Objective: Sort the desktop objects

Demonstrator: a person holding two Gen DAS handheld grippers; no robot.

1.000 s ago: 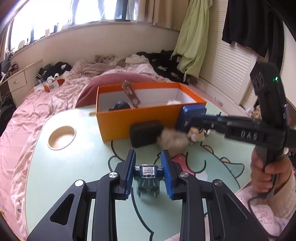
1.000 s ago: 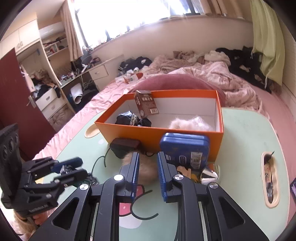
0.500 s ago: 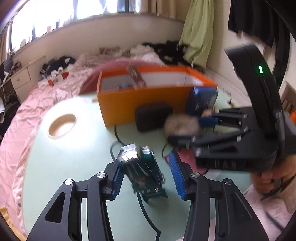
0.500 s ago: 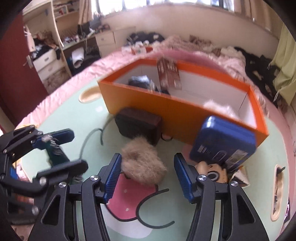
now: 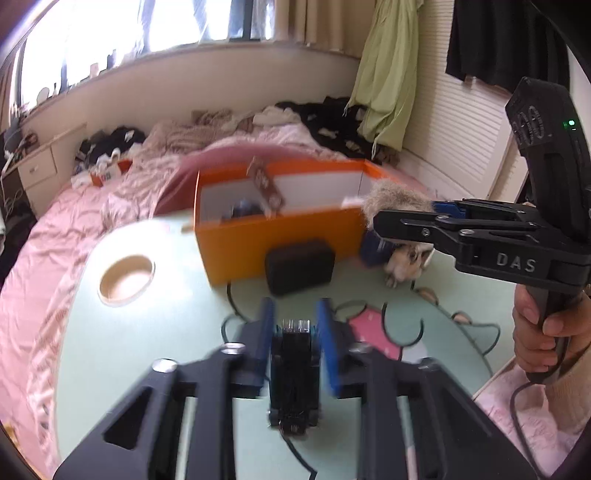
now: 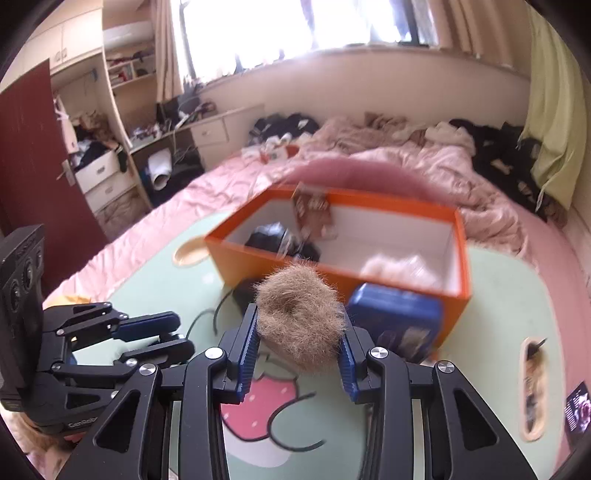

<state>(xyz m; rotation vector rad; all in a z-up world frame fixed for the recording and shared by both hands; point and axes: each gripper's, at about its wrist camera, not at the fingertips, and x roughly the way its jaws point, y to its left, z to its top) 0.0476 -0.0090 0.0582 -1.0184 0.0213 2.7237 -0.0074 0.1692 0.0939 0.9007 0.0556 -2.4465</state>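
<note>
Right tongs [image 6: 298, 341] squeeze soft, light fur ball [image 6: 300, 314] at its sides; we keep gentle grip, fluff compresses easily; left tongs [image 5: 293, 332] clamp small dark connector [image 5: 294, 356], rigid

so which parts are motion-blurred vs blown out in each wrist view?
Left wrist view: orange box and the left tongs smeared, window overexposed. Right wrist view: box and blue tin smeared, furry ball fairly sharp, window blown out.
</note>
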